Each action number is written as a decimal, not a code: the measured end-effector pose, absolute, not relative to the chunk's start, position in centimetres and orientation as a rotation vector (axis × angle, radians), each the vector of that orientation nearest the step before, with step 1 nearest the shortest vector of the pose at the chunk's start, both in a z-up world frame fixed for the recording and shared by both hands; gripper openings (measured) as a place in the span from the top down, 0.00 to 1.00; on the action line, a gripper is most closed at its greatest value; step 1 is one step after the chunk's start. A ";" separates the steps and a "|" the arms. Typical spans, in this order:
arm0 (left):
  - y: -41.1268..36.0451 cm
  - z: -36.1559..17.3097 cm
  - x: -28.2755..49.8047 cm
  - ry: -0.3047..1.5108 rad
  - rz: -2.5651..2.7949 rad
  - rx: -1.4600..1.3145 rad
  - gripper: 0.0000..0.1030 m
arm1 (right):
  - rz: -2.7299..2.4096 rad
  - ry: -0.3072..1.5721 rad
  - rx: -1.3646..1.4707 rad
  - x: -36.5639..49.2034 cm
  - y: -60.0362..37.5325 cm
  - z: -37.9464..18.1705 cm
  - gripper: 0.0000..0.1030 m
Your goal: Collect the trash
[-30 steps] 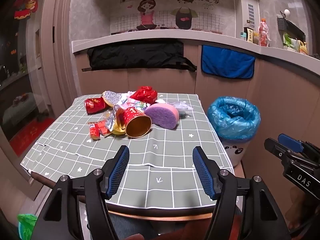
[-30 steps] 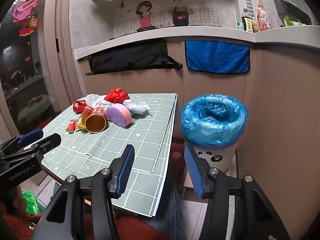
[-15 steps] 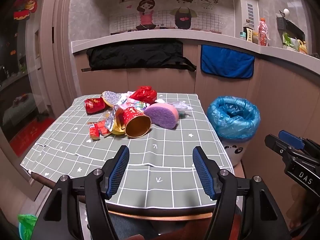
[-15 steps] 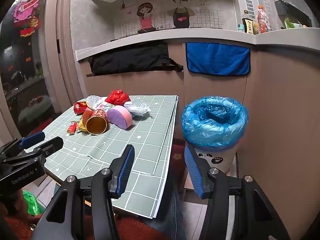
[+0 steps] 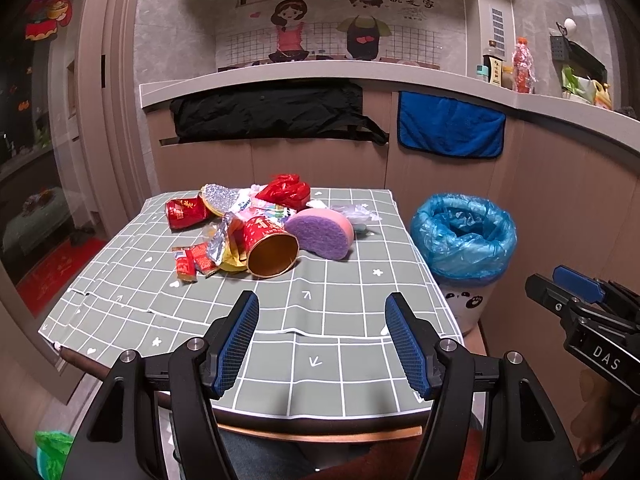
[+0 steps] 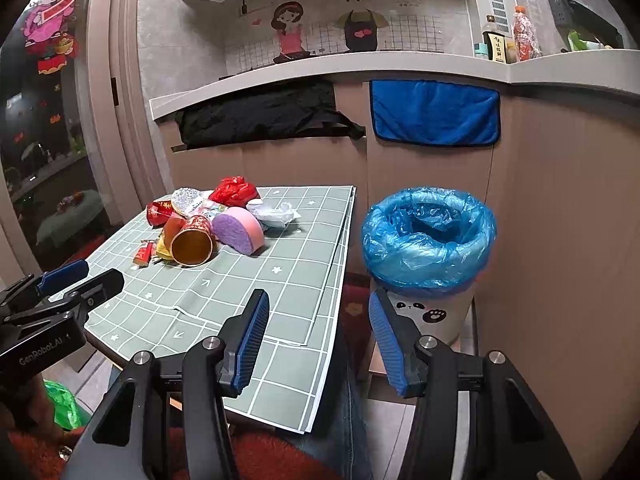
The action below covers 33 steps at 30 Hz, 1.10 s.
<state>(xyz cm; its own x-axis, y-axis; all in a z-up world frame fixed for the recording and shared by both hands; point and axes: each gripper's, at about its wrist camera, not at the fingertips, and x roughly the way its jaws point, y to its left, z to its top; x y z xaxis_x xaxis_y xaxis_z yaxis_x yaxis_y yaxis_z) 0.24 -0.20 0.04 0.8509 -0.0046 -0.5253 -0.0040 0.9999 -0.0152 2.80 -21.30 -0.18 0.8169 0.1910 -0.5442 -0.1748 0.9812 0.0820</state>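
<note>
A heap of trash lies at the far side of the table: a red paper cup (image 5: 269, 246) (image 6: 193, 238) on its side, a purple and pink sponge (image 5: 322, 232) (image 6: 239, 229), a crumpled red bag (image 5: 289, 190) (image 6: 233, 191), a red can (image 5: 185, 212), small red wrappers (image 5: 191, 260), a clear plastic scrap (image 6: 272, 213). My left gripper (image 5: 320, 338) hovers open over the near table edge, well short of the heap. My right gripper (image 6: 318, 338) is open too, over the gap between table corner and bin.
A white bin (image 5: 464, 240) (image 6: 426, 240) with a blue liner stands on the floor right of the table (image 5: 240, 320). Behind runs a counter wall with a black cloth (image 5: 272, 116) and a blue towel (image 5: 450, 128). A green bag (image 6: 60, 400) lies on the floor, low left.
</note>
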 end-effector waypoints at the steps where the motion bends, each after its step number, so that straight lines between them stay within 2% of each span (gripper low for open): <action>1: -0.2 0.1 0.3 0.553 0.001 -0.016 0.36 | 0.194 0.583 0.028 2.8 -21.3 -0.2 0.52; 33: -0.3 0.1 -0.1 0.542 -0.004 -0.018 0.36 | 0.194 0.584 0.026 2.8 -21.3 -0.1 0.52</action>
<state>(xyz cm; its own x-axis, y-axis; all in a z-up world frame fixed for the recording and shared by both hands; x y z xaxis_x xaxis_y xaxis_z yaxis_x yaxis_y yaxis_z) -0.06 -0.31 0.12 0.8564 -0.0086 -0.5162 -0.0009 0.9998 -0.0180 2.82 -21.25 -0.08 0.8168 0.1890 -0.5452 -0.1745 0.9815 0.0787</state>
